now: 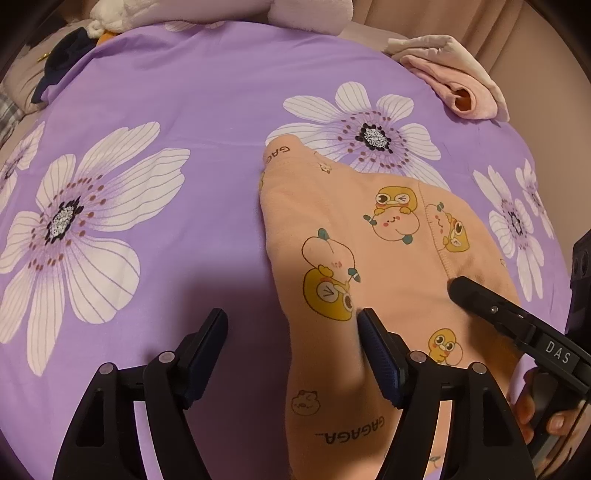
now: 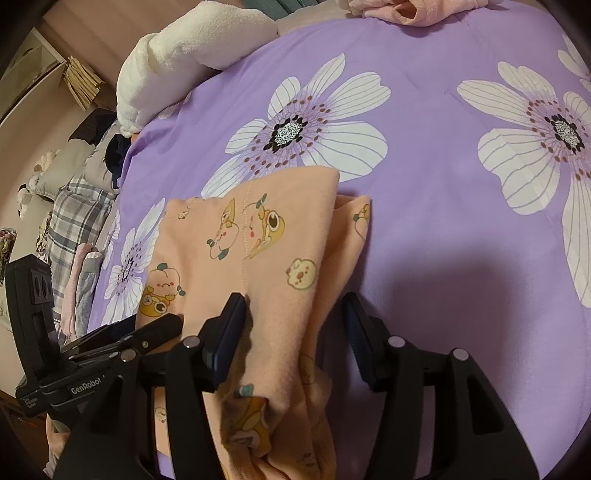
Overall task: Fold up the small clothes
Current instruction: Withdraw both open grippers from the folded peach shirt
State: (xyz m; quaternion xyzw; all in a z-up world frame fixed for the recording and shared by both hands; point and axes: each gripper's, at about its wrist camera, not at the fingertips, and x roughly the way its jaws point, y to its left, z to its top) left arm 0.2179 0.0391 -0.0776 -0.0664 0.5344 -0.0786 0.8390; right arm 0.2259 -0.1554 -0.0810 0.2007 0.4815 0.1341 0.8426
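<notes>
A small peach garment with cartoon duck prints [image 1: 369, 236] lies folded lengthwise on the purple flowered bedsheet [image 1: 192, 110]. My left gripper [image 1: 291, 325] is open; its right finger rests on the garment's near left edge, its left finger over bare sheet. The right gripper's fingertip [image 1: 461, 288] presses on the garment to the right. In the right wrist view the garment [image 2: 266, 251] lies under my open right gripper [image 2: 295, 310], whose fingers straddle its bunched near end. The left gripper [image 2: 155, 328] shows at the left on the cloth.
A folded pink garment [image 1: 458, 85] lies at the far right edge of the bed, also in the right wrist view [image 2: 413, 9]. White plush bedding [image 2: 184, 48] lies at the far side. Plaid cloth and other clothes [image 2: 74, 221] are piled beside the bed.
</notes>
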